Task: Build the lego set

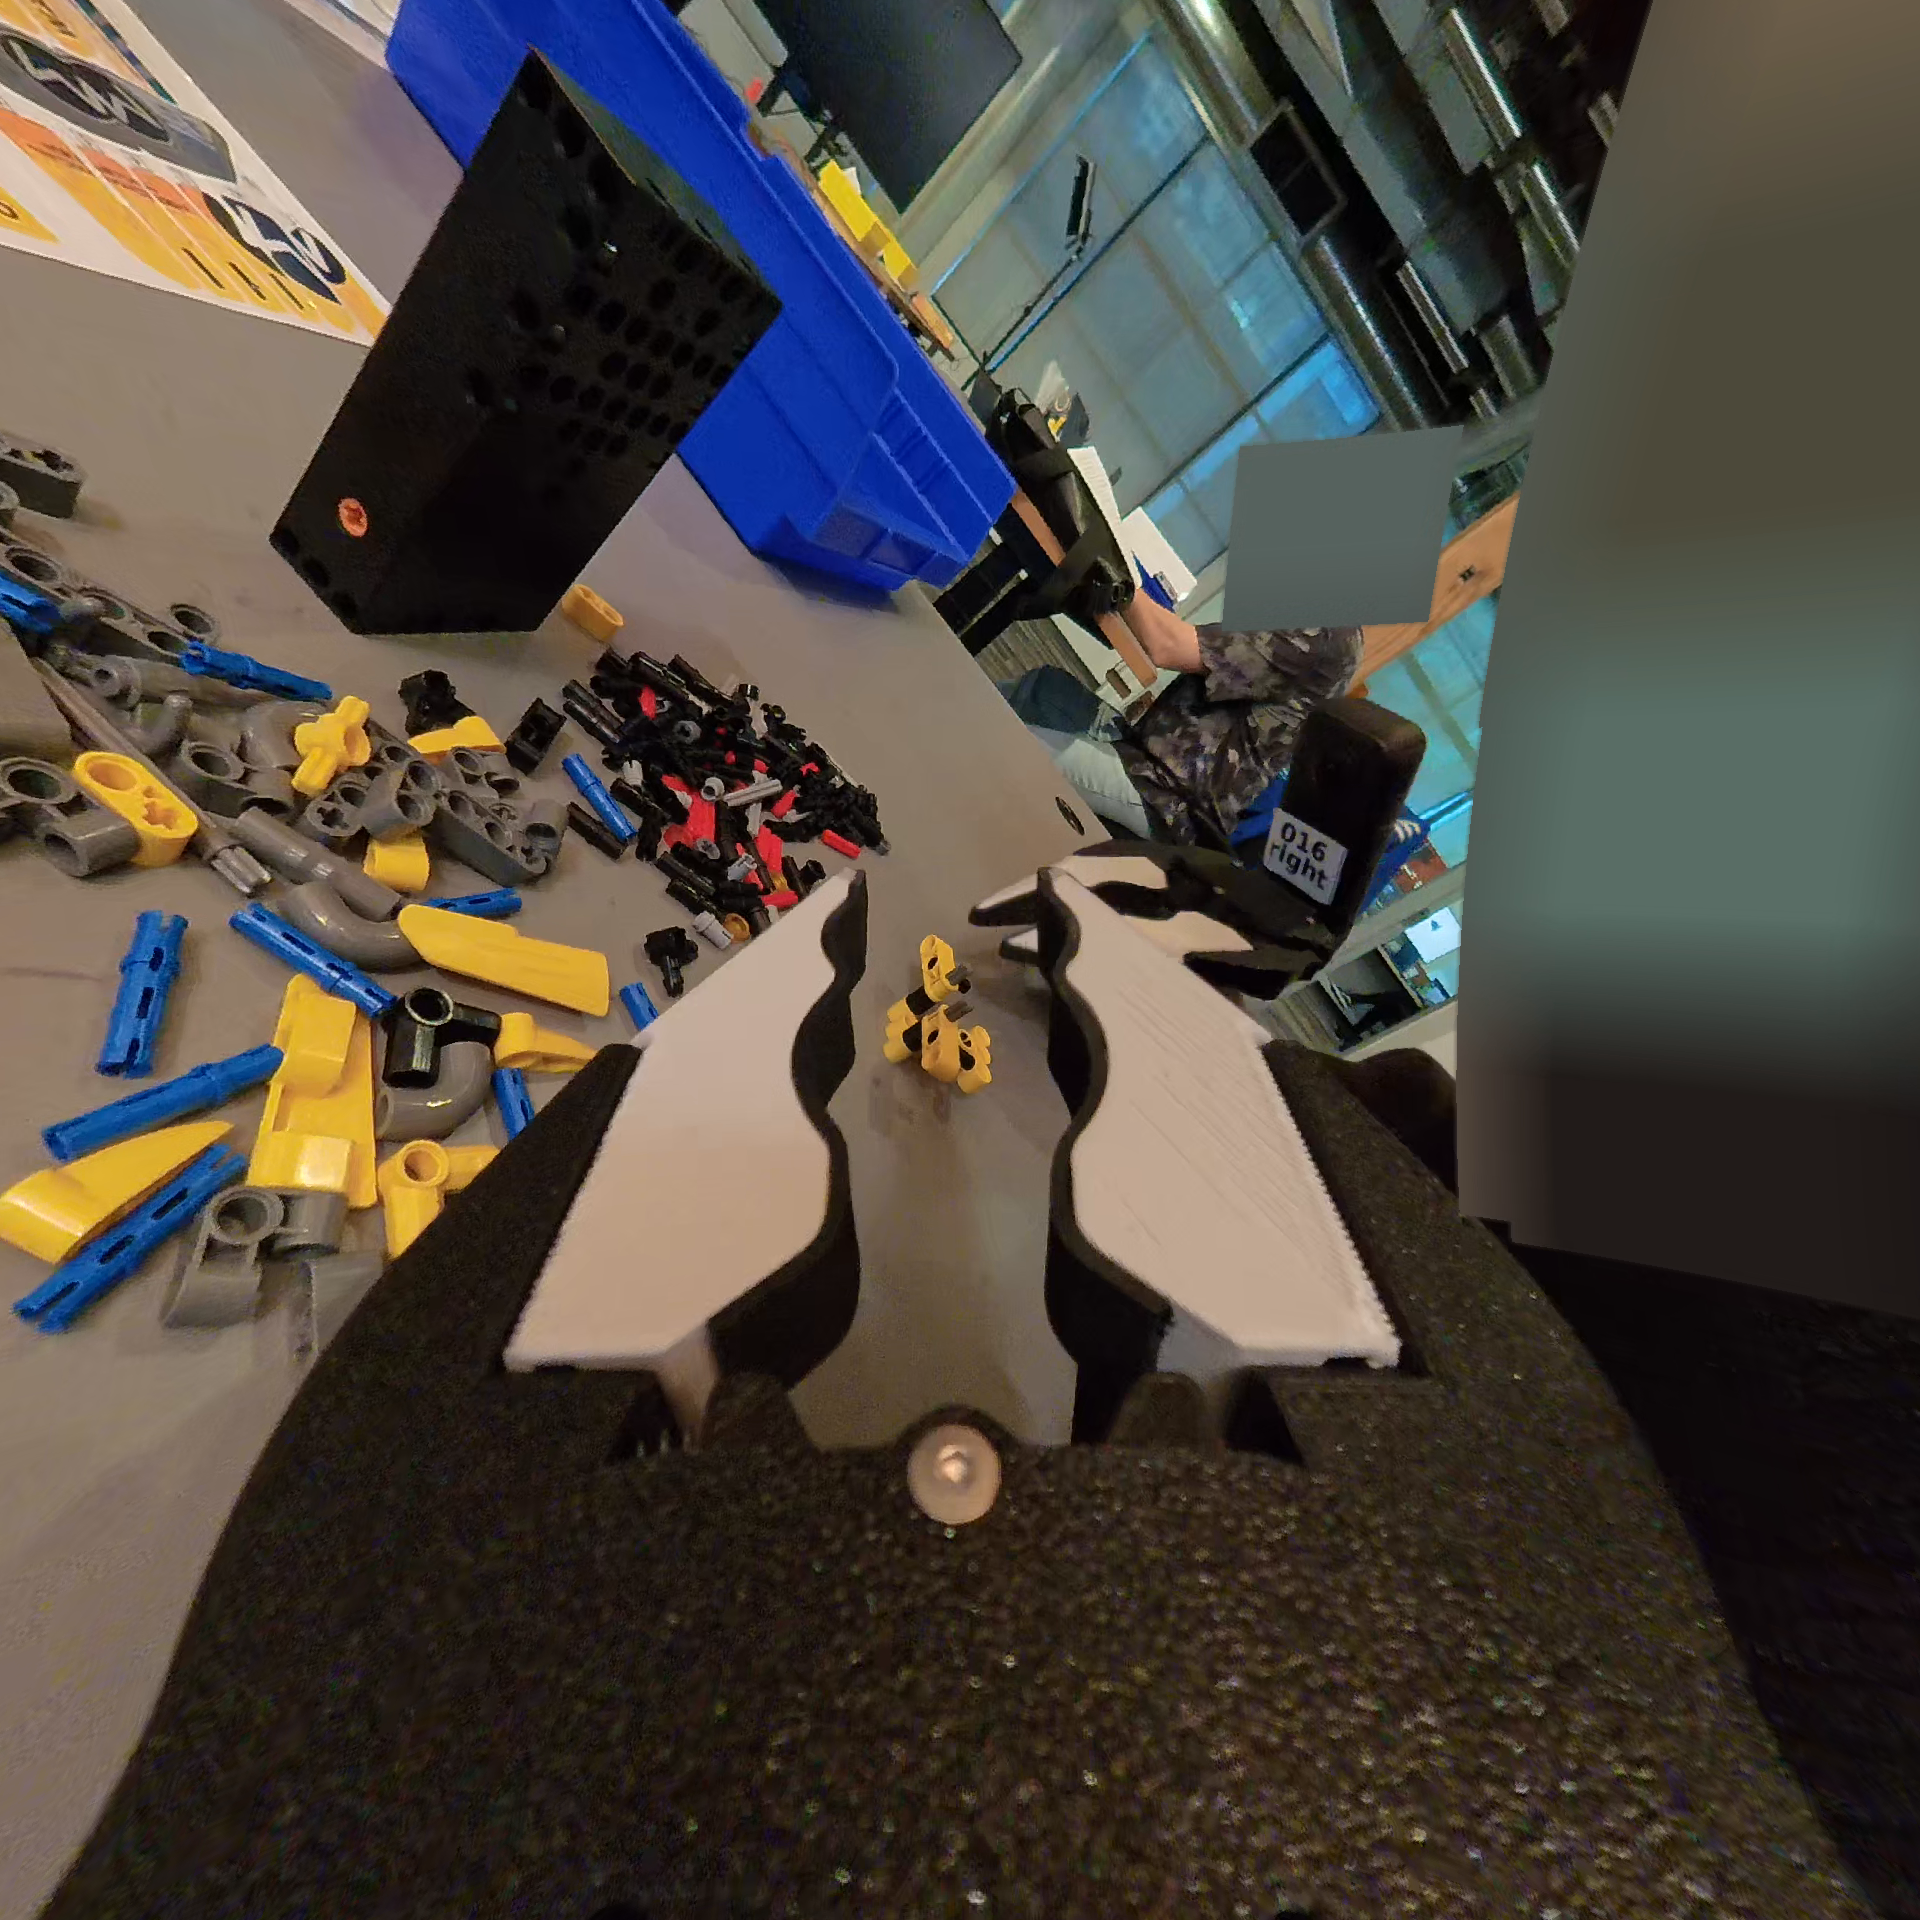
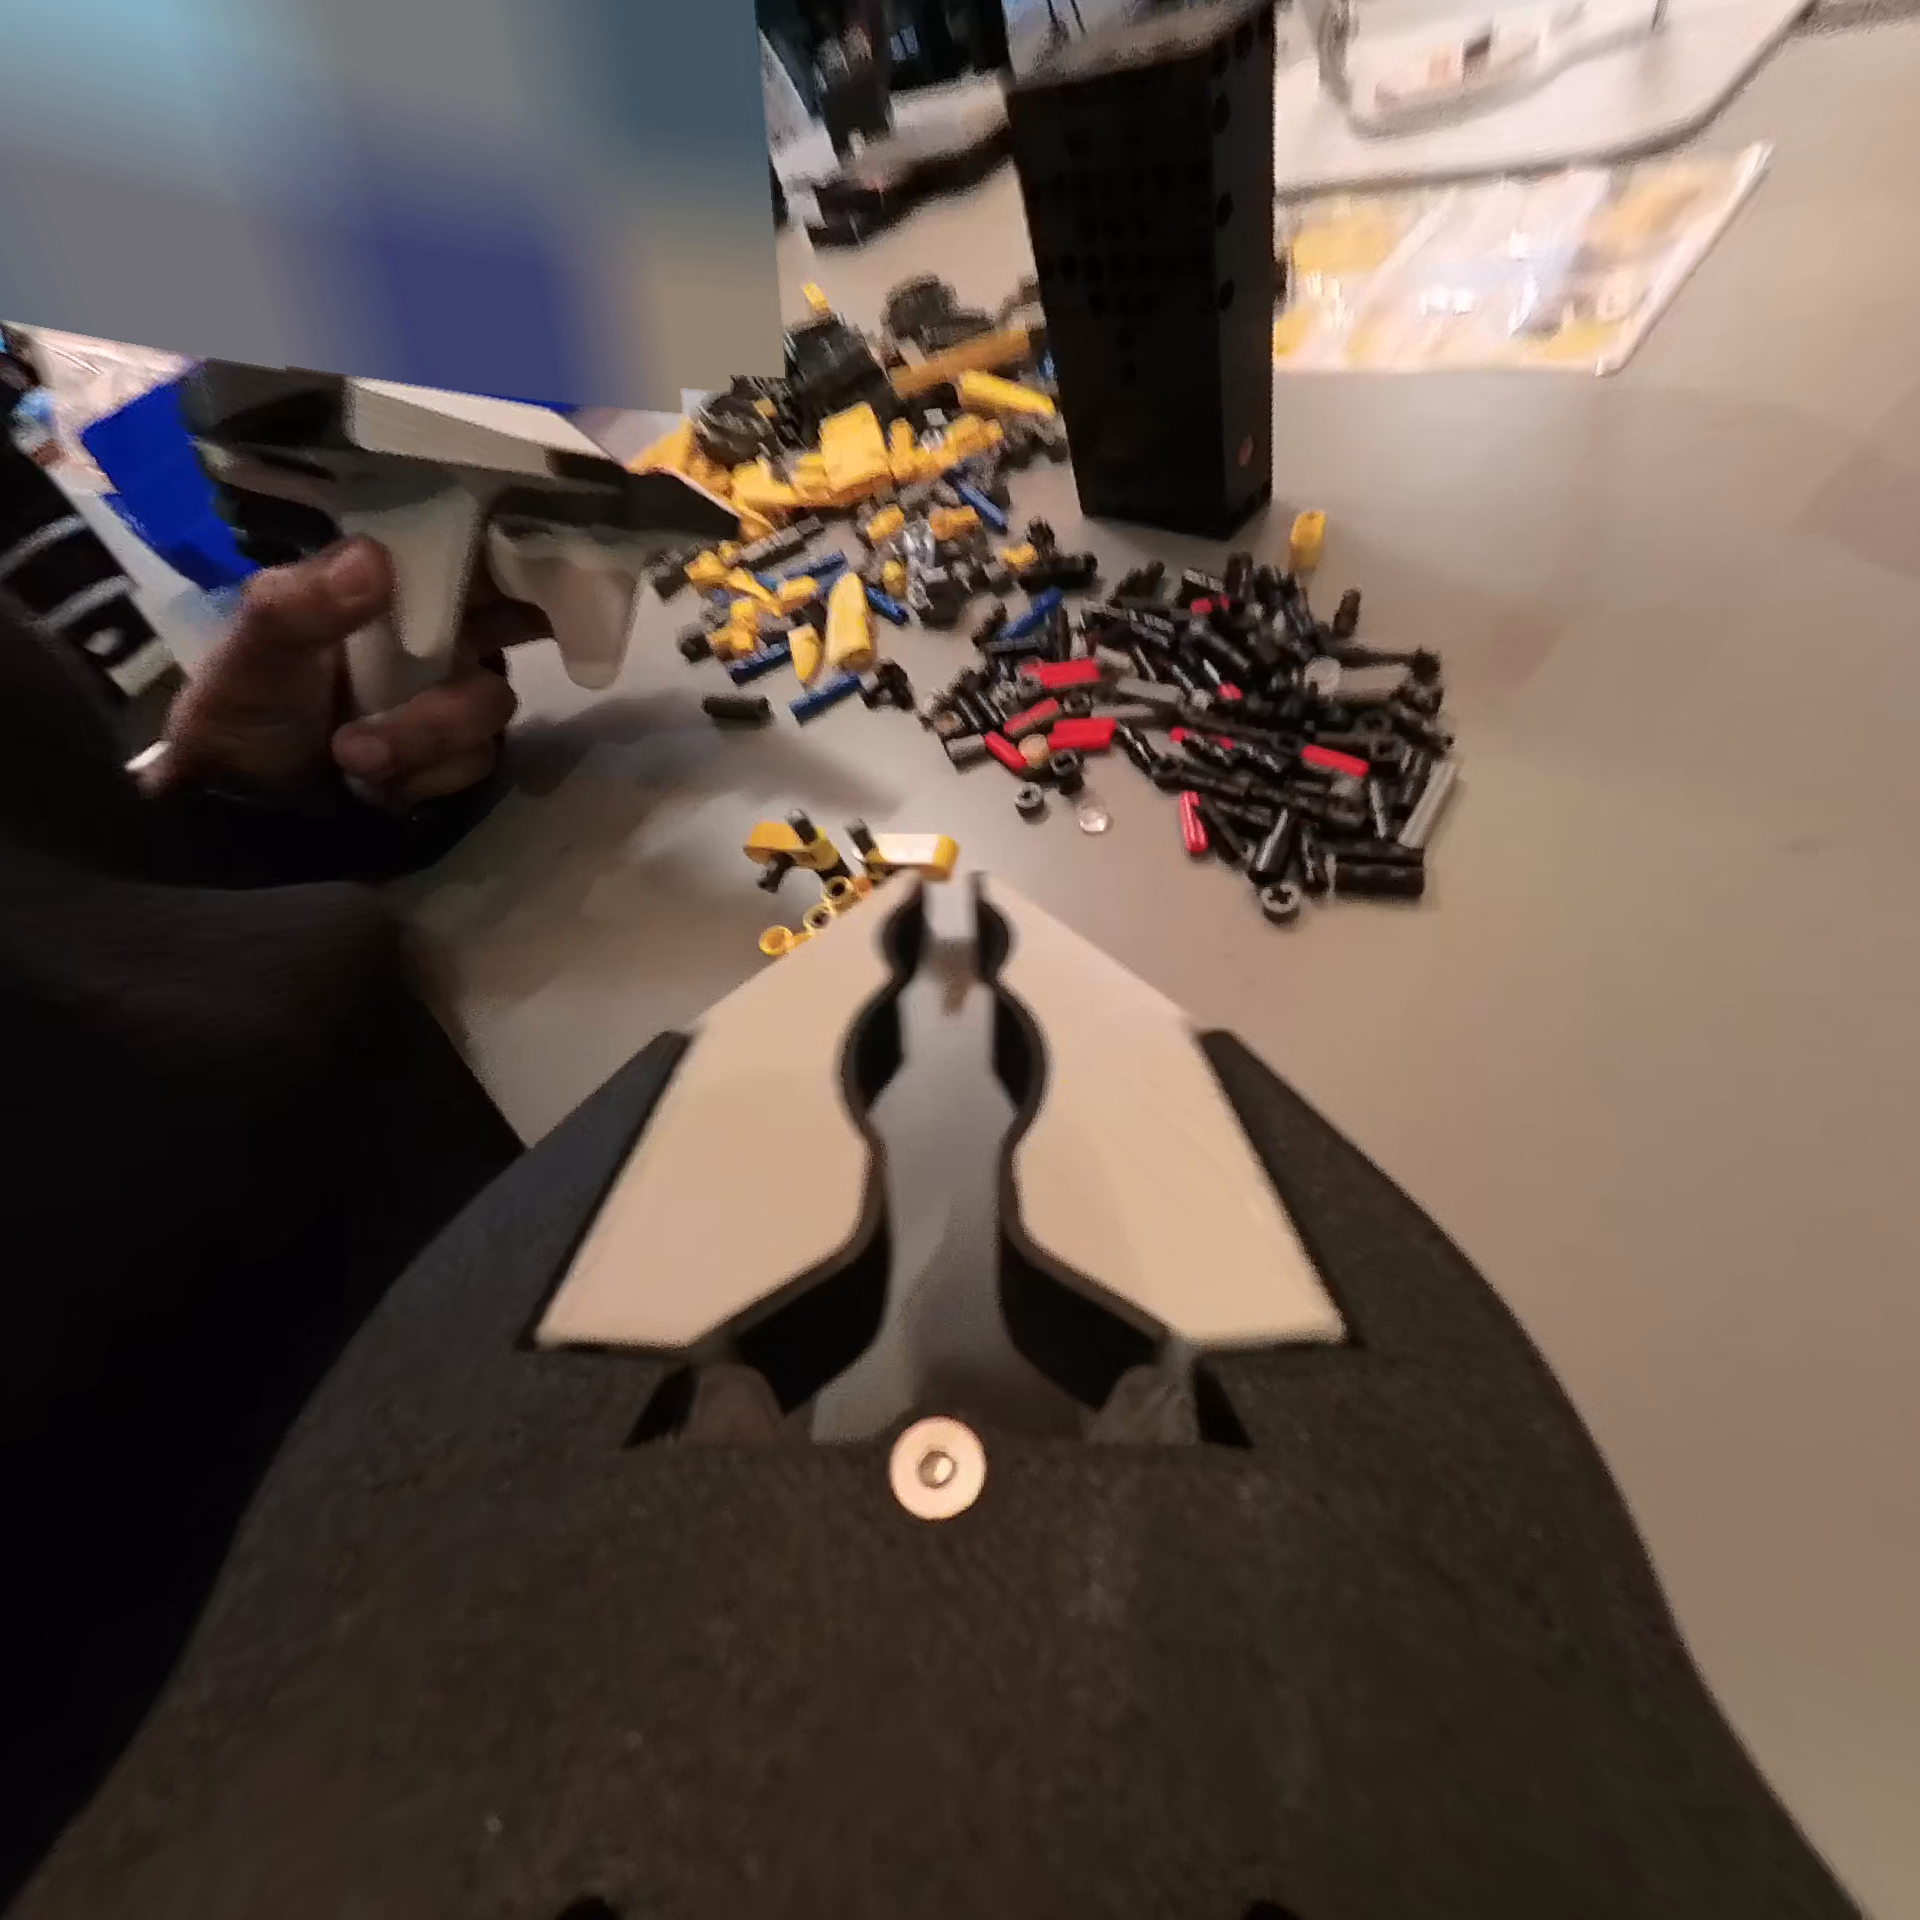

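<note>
A small yellow and black brick assembly [image 1: 940,1013] lies on the grey table [image 1: 914,644]. My left gripper [image 1: 954,883] is open and empty, with one finger on each side of the assembly and its tips just past it. My right gripper [image 2: 948,881] is almost closed, and a small pale grey piece [image 2: 951,925] seems to be pinched between its tips; the view is blurred. The assembly [image 2: 852,847] sits just beyond and left of those tips. The right gripper also shows in the left wrist view [image 1: 1013,925]. The hand-held left gripper shows in the right wrist view [image 2: 582,613].
A tall black perforated block [image 1: 540,364] [image 2: 1153,291] stands behind the parts. A pile of black and red pins [image 1: 727,769] [image 2: 1226,717] and a spread of yellow, blue and grey pieces [image 1: 260,935] lie nearby. A blue bin [image 1: 810,343] and a printed sheet [image 1: 135,156] sit farther off. My hands' fingertips stand some 12 centimeters from each other. Measured from the fingertips, the tall black perforated block [image 1: 540,364] is 11 centimeters or so from the left gripper and 20 centimeters from the right. Seen from the right wrist view [image 2: 1049,255] as well.
</note>
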Available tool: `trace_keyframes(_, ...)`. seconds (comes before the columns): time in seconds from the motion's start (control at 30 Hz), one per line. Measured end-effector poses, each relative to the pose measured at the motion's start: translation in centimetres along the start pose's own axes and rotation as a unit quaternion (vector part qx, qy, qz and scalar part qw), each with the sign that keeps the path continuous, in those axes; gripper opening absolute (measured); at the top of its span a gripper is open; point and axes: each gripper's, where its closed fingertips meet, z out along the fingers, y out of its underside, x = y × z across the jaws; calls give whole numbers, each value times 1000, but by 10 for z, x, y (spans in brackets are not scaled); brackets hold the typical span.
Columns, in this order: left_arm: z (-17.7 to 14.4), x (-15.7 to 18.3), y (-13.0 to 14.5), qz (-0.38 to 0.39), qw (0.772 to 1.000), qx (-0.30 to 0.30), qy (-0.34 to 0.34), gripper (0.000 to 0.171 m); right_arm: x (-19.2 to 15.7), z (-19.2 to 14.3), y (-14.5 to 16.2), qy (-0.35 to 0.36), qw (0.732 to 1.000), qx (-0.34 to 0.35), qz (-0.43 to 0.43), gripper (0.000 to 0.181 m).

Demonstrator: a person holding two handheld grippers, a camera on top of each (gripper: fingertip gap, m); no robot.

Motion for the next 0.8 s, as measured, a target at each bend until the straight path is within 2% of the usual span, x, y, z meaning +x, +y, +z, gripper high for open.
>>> trace_keyframes(0.03, 0, 0, 0, -1, 1000, 2, 0, 32, 0, 1, 1, 1, 1000, -8, 2, 16)
trace_keyframes(0.2, -1, -1, -1, 0, 1000, 5, -3, 32, -7, 5, 0, 35, 998, -15, -45, 32)
trace_keyframes(0.47, -4, 0, -4, 8, 1000, 19, -9, 32, -33, 15, 21, 117, 979, -59, -156, 33)
trace_keyframes(0.57, -4, 1, -4, 11, 1000, 19, -9, 32, -27, 21, 27, 131, 979, -85, -132, 33)
trace_keyframes(0.73, -4, 1, -4, 12, 1000, 20, -10, 32, -21, 23, 27, 115, 986, -97, -71, 32)
trace_keyframes(0.8, -4, 1, -4, 12, 1000, 19, -10, 32, -21, 22, 25, 107, 988, -92, -58, 25)
